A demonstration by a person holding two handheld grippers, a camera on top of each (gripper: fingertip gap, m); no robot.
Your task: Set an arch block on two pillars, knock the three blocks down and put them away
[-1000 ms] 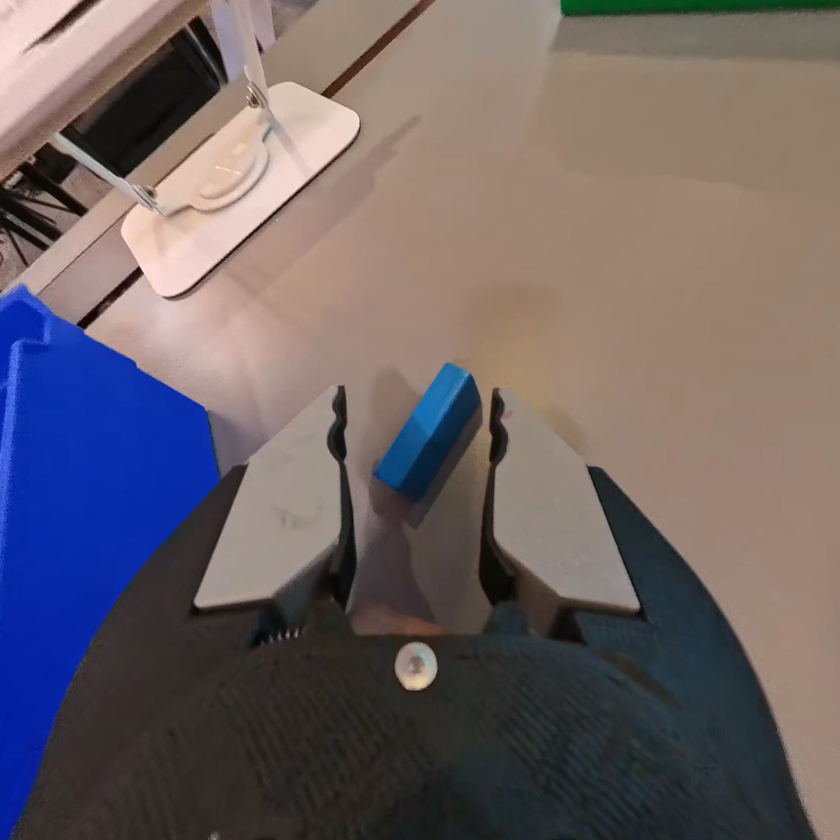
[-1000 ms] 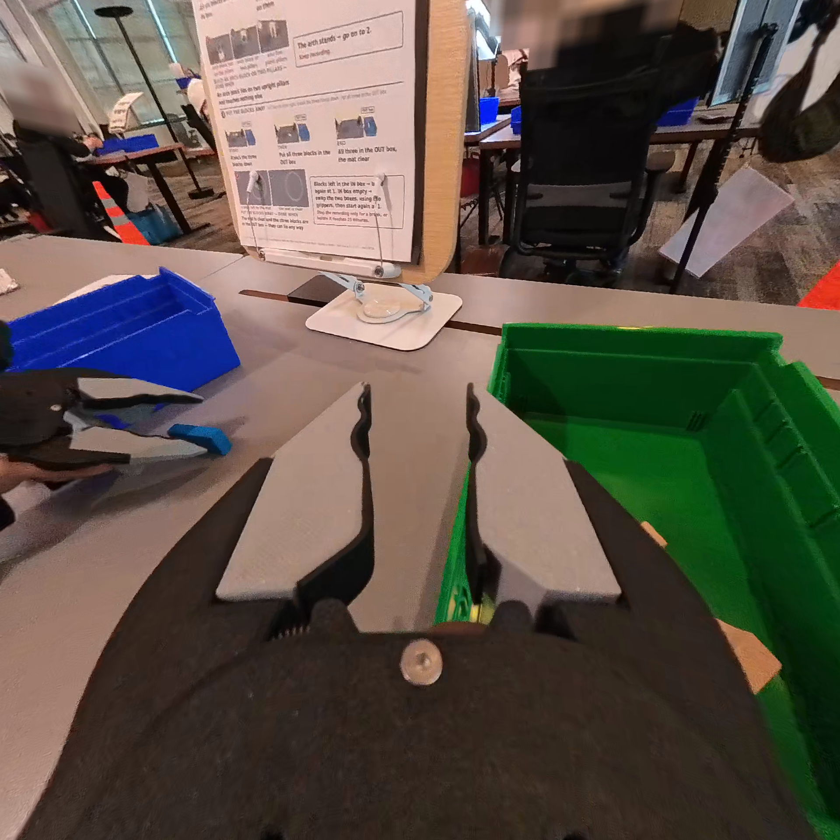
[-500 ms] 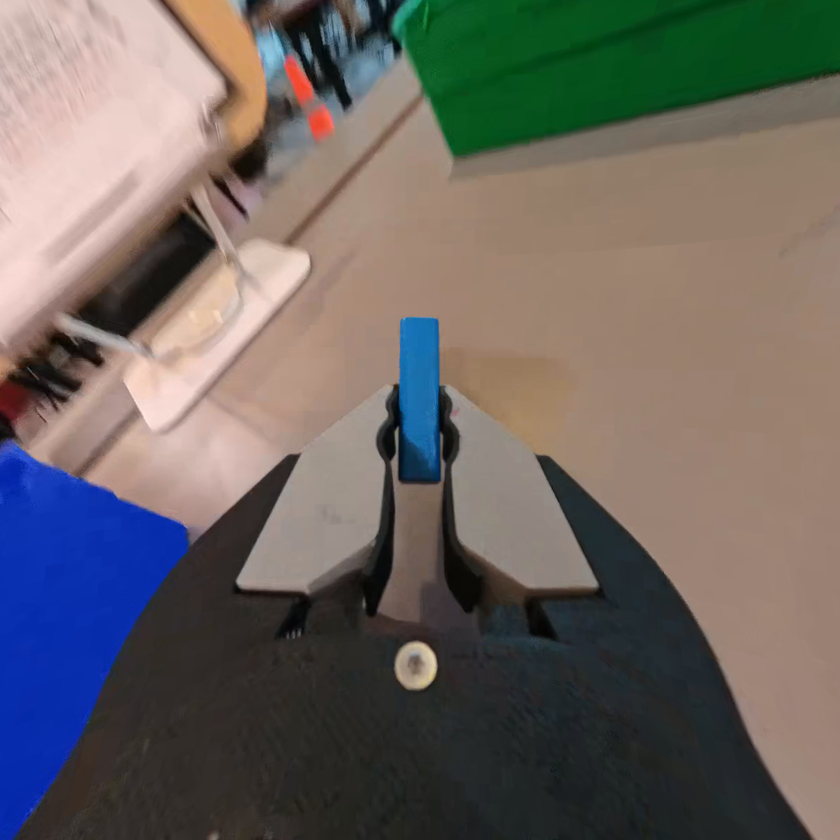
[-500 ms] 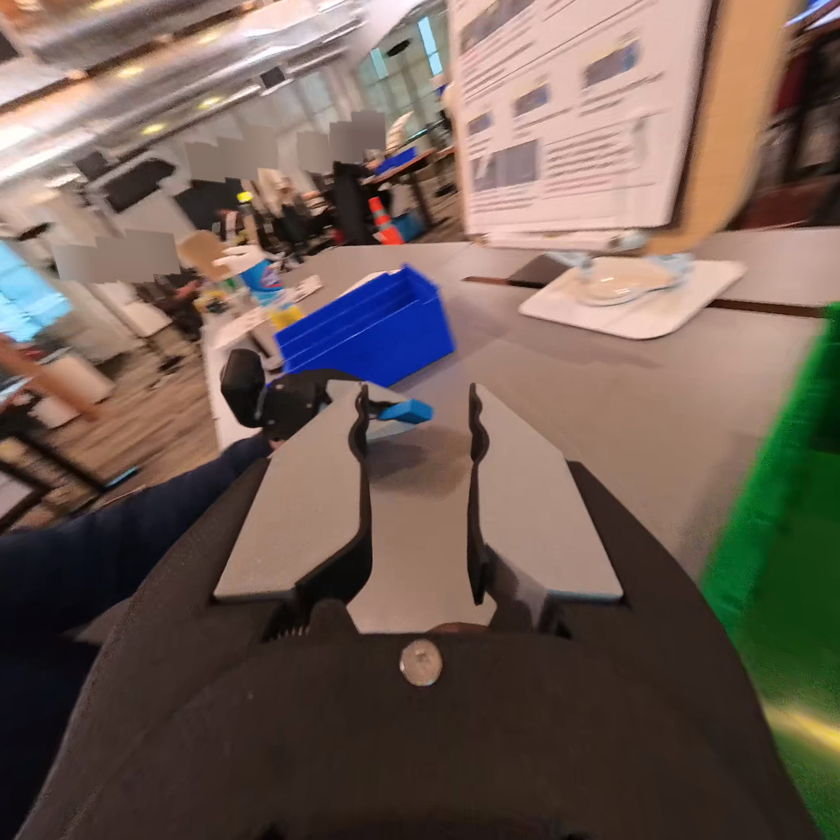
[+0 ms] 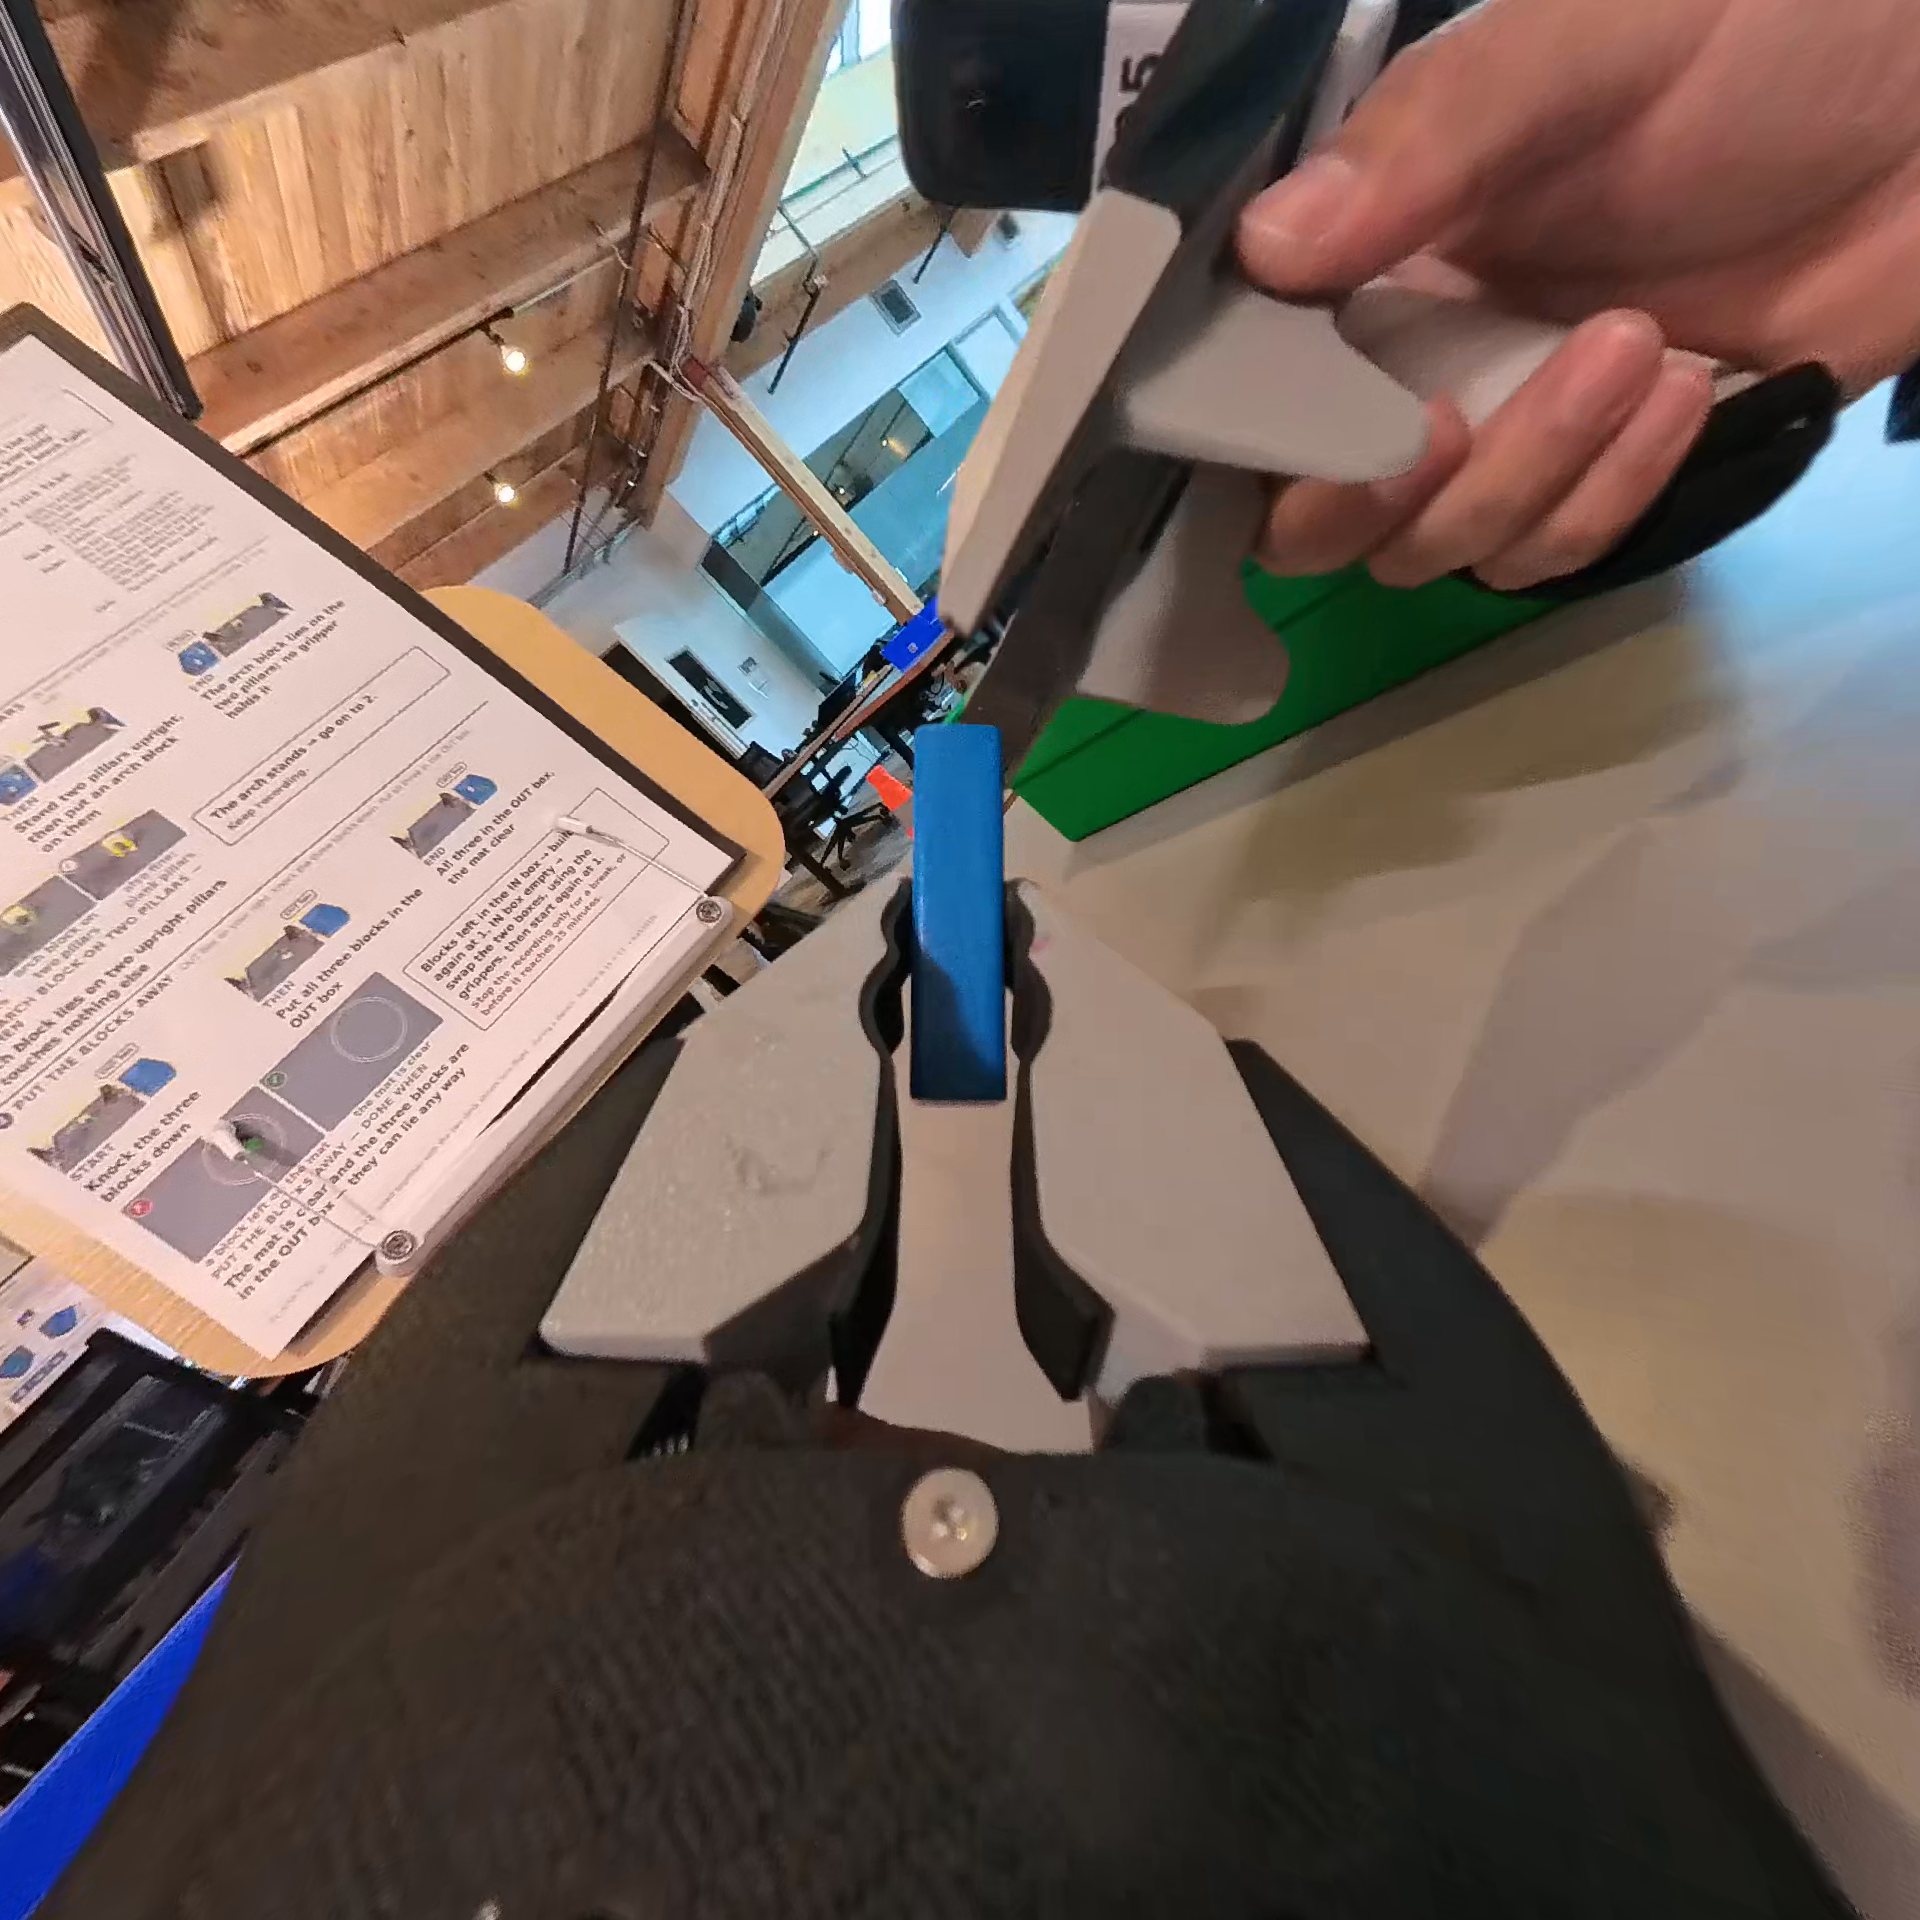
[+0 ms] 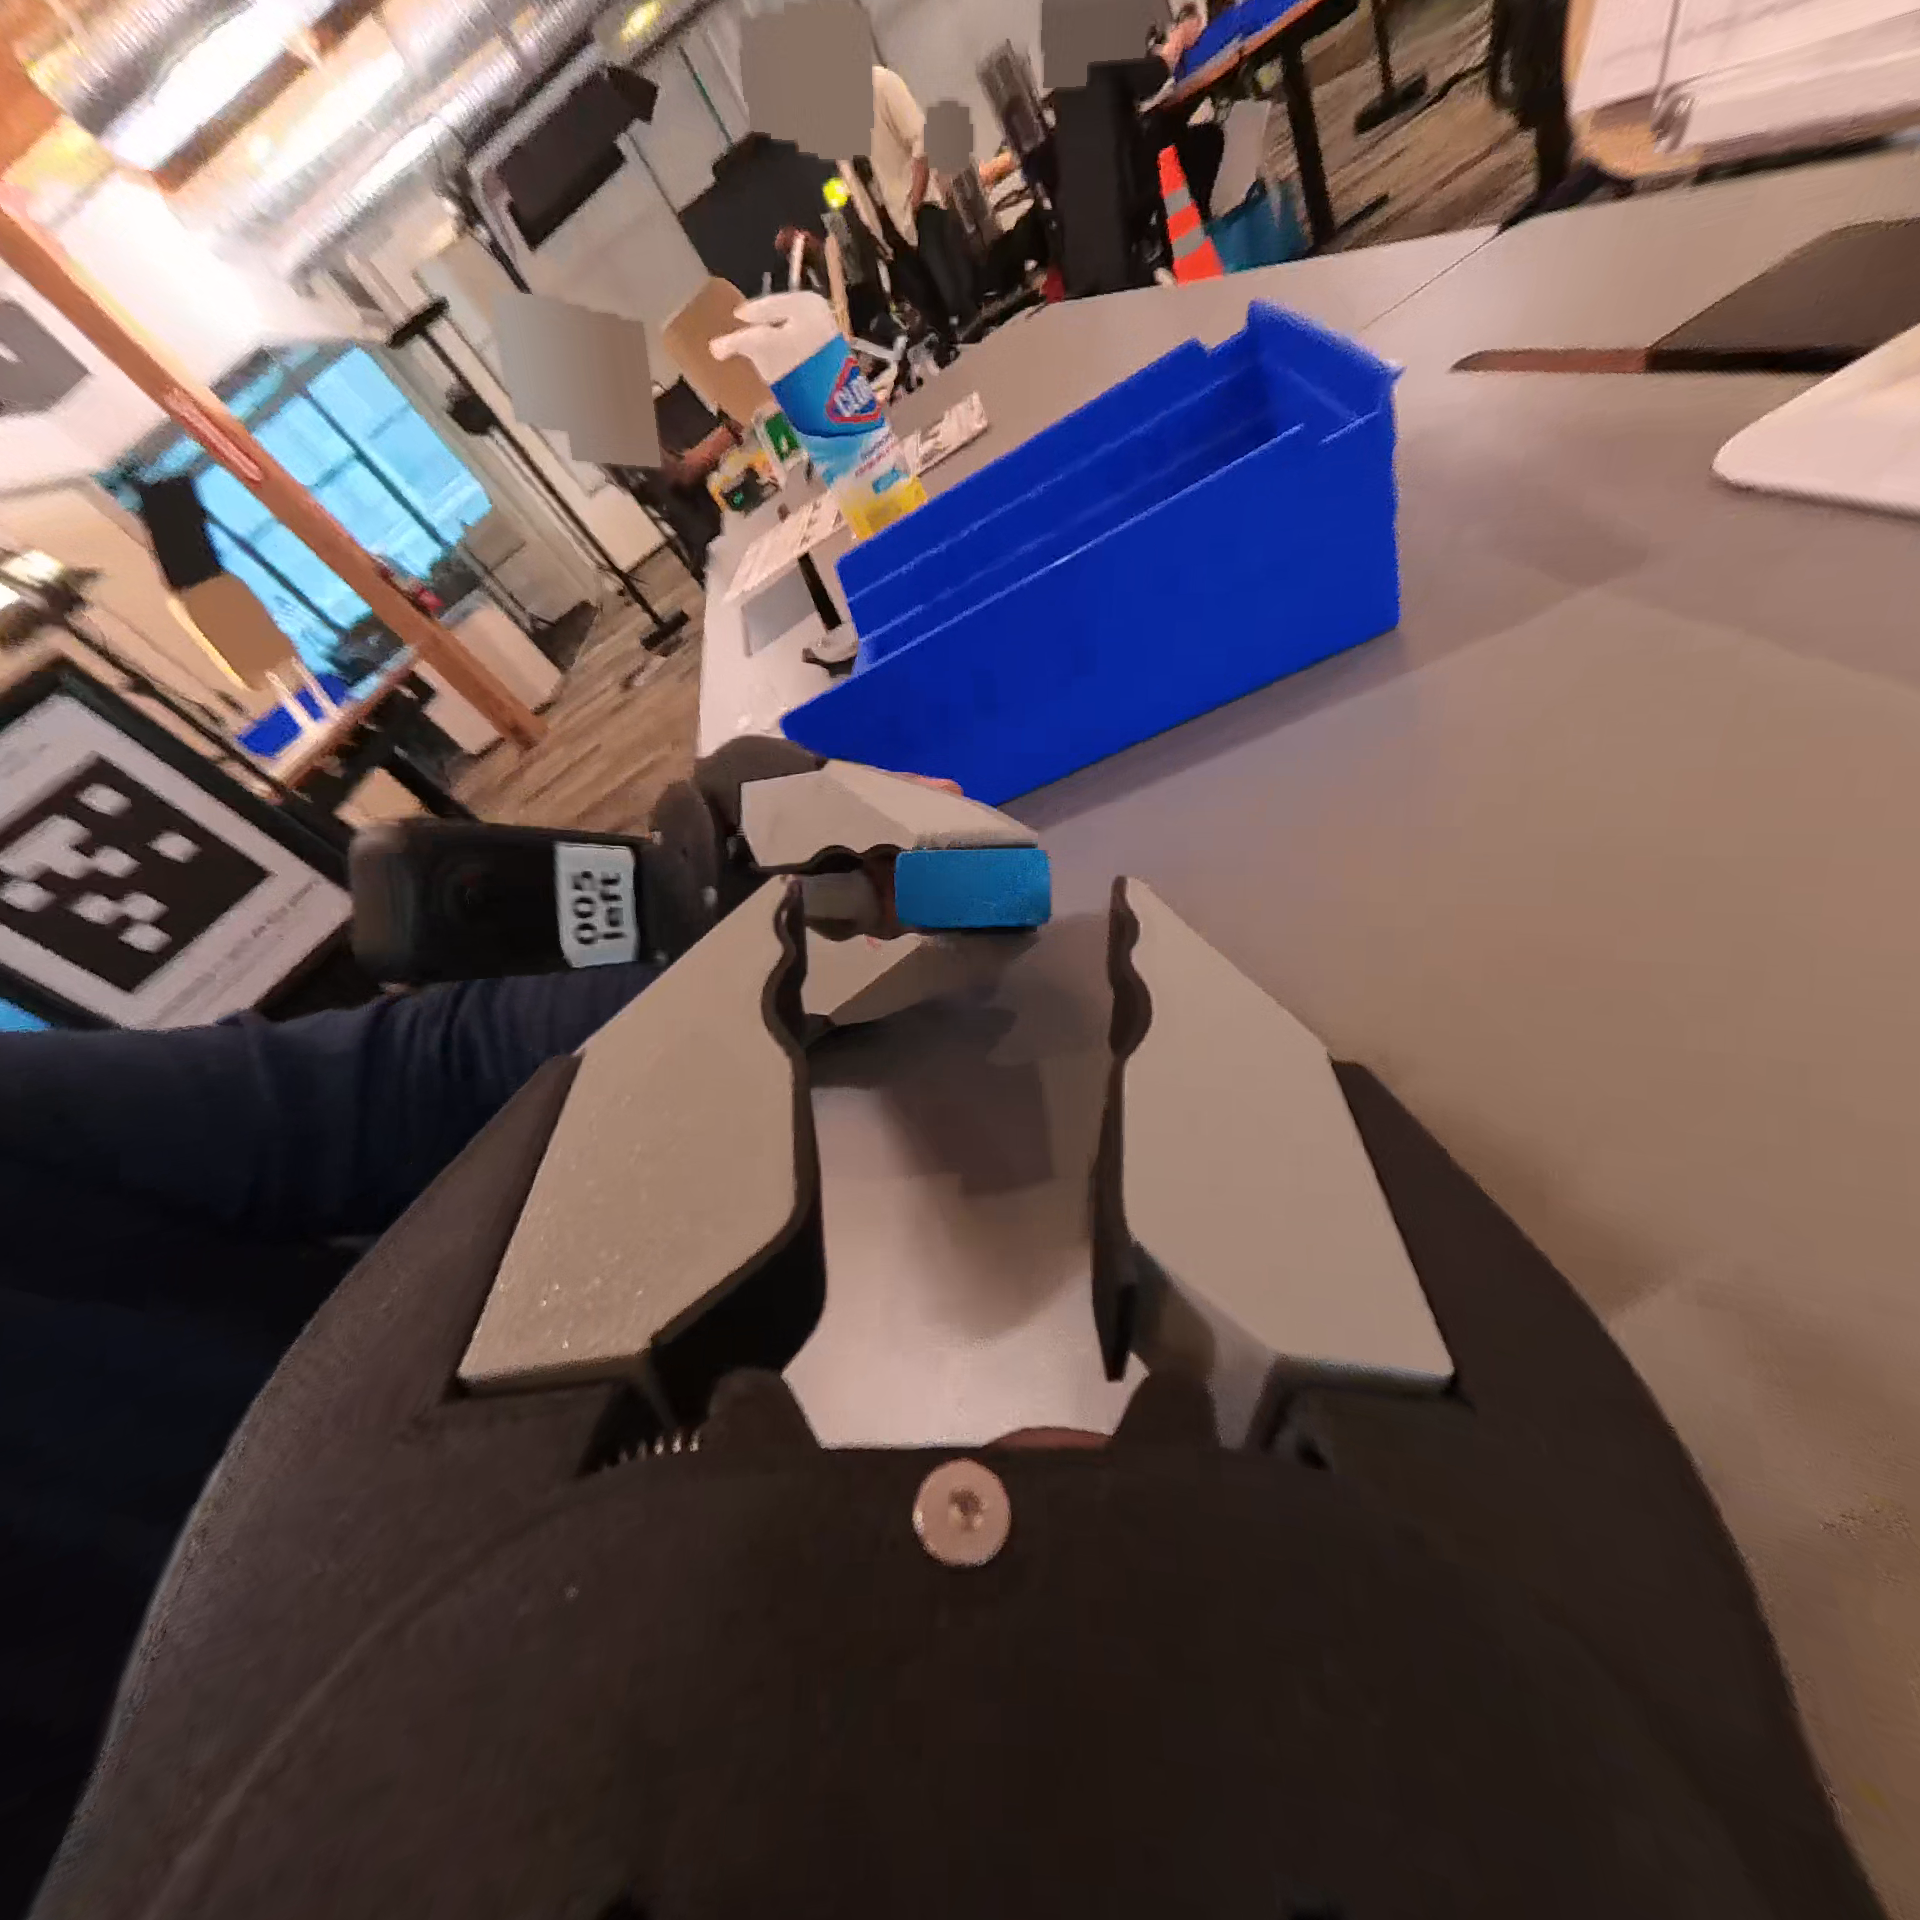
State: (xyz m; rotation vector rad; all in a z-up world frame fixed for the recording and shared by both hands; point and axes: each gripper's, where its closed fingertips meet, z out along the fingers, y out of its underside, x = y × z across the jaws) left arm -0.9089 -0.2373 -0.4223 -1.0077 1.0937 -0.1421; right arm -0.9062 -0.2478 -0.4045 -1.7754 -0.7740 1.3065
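One blue block point(image 5: 958, 914) is in sight, a flat slab held on edge in the air above the desk point(image 5: 1507, 1039), its far end sticking out past the fingertips. The left hand-held gripper point(image 5: 958, 935) is clamped on it, both grey pads pressed against its broad faces. The right hand-held gripper point(image 6: 951, 914) faces it with its two fingers well apart and nothing between them; the block's end point(image 6: 971, 886) shows just beyond its fingertips. A person's hand point(image 5: 1558, 260) grips that gripper from above. Two bins stand on the desk: one blue bin point(image 6: 1122, 582) beyond the left gripper, and one green bin point(image 5: 1299, 665) towards the far edge. One instruction sheet point(image 5: 260, 883) on a wooden board leans at the far edge. One spray bottle point(image 6: 831, 416) stands behind the blue bin.
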